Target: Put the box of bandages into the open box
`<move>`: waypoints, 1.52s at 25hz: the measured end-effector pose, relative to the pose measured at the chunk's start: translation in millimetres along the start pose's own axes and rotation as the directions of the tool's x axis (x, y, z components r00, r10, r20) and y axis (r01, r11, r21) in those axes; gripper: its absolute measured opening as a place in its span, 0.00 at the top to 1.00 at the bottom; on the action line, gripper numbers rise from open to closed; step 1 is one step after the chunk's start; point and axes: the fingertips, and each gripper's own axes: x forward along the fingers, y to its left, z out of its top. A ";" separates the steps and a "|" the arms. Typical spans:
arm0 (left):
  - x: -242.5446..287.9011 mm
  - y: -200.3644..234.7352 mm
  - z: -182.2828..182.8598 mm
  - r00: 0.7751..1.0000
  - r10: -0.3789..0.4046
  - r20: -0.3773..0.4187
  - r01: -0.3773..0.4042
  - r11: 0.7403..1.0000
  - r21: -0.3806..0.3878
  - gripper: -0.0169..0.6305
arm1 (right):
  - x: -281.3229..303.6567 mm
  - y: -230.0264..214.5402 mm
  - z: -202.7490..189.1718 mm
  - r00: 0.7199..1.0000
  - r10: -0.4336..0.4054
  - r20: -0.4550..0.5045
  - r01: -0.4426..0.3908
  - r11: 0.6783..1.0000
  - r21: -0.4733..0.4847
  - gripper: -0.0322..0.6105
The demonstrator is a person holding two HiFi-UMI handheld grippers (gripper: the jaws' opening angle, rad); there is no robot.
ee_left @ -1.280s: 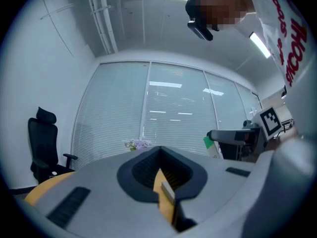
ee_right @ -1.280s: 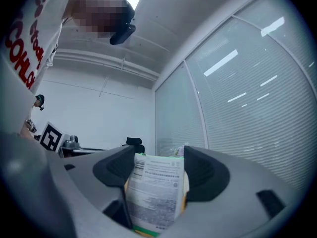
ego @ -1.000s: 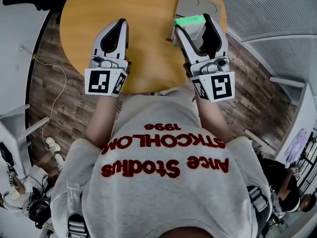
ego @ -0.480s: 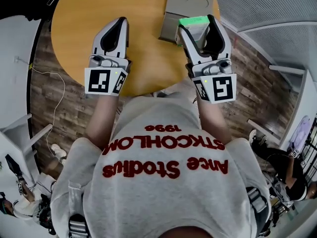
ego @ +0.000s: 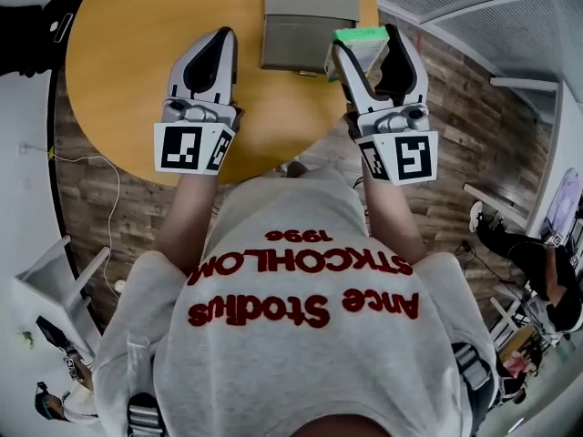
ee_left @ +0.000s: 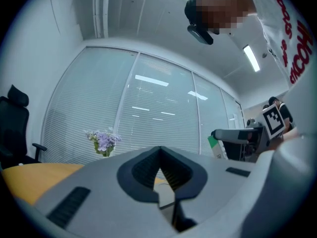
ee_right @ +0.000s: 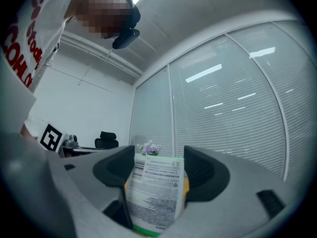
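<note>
bandage box (ee_right: 154,192) clamped between right gripper (ego: 368,44) jaws | left gripper (ego: 217,40) jaws together, empty | open box (ego: 301,12) apparently beside

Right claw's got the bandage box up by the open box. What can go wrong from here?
1. The green-topped white bandage box hangs right of the grey open box, near the edge of the round wooden table: an early release likely misses.
2. It sits slightly askew in the right claw, so a corner may catch the rim.
3. The left claw is shut and apart from the open box, so a bump could shove it.
</note>
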 end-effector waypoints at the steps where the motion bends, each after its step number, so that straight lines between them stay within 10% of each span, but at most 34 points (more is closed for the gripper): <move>1: 3.9 -1.9 -1.7 1.000 -0.007 -0.001 0.007 1.000 -0.003 0.97 | -0.1 -2.9 -3.3 1.000 -0.004 -0.007 0.004 1.000 0.007 0.46; 23: 70.1 10.8 -100.8 0.988 -0.039 -0.147 0.030 0.998 -0.061 0.97 | 42.4 -58.0 -141.8 0.968 -0.043 -0.247 0.088 0.981 0.171 0.46; 38: 68.0 9.8 -158.3 0.965 -0.064 -0.253 0.040 0.994 -0.100 0.97 | 42.6 -73.0 -230.8 0.888 -0.122 -0.443 0.202 0.970 0.137 0.45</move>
